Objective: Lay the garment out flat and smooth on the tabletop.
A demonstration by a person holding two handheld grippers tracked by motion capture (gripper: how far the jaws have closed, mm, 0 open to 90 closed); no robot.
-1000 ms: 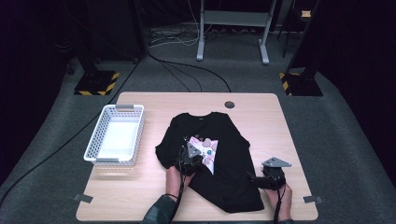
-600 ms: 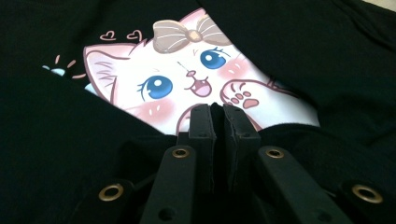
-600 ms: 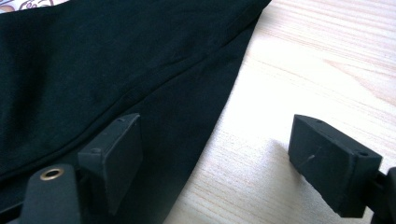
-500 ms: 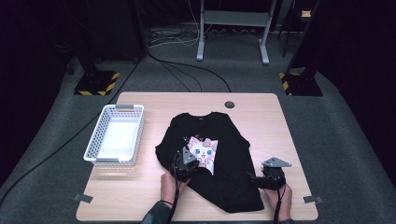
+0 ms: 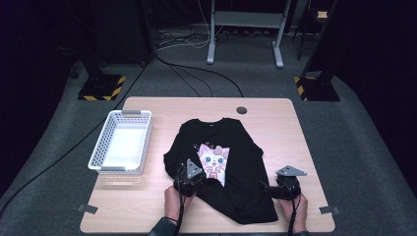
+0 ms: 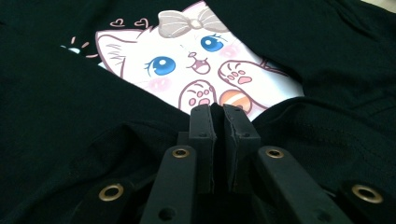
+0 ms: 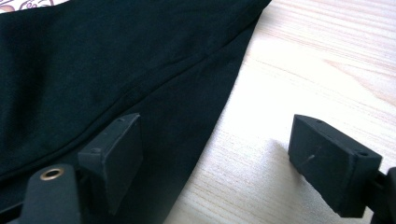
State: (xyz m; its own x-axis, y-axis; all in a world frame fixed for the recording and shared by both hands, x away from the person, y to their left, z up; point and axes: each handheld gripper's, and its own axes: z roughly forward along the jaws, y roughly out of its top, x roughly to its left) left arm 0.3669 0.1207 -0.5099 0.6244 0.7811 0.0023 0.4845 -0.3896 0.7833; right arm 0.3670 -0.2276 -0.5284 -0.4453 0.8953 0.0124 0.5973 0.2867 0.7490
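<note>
Though spread face up over the middle of the wooden table (image 5: pixel 147 206), lies rumpled rather than flat: black T-shirt (image 5: pixel 241 147), one side lapped over the edge of its cat print (image 5: pixel 214 160). Looks soft, thin and light; likely to sag, crease and trail when lifted, not to slip or break. Best taken by a hem, a shoulder seam or a fold edge, two points well apart.

At the shirt's near left side, just below the print: left gripper (image 6: pixel 218 109), jaws clenched together; cannot tell whether a pinch of cloth sits between them. At the shirt's near right hem: right gripper (image 7: pixel 212 128), released, jaws wide, one over the black cloth and the other over bare wood, holding nothing.

Left of the shirt, apart from it: white basket (image 5: pixel 101 147), nothing in it. Beyond the shirt's collar: round cable hole (image 5: pixel 241 110) in smooth pale wood. Farther beyond and around: grey carpet (image 5: pixel 354 123), loose cables (image 5: pixel 196 73), metal stand (image 5: pixel 246 19), dark surroundings.
</note>
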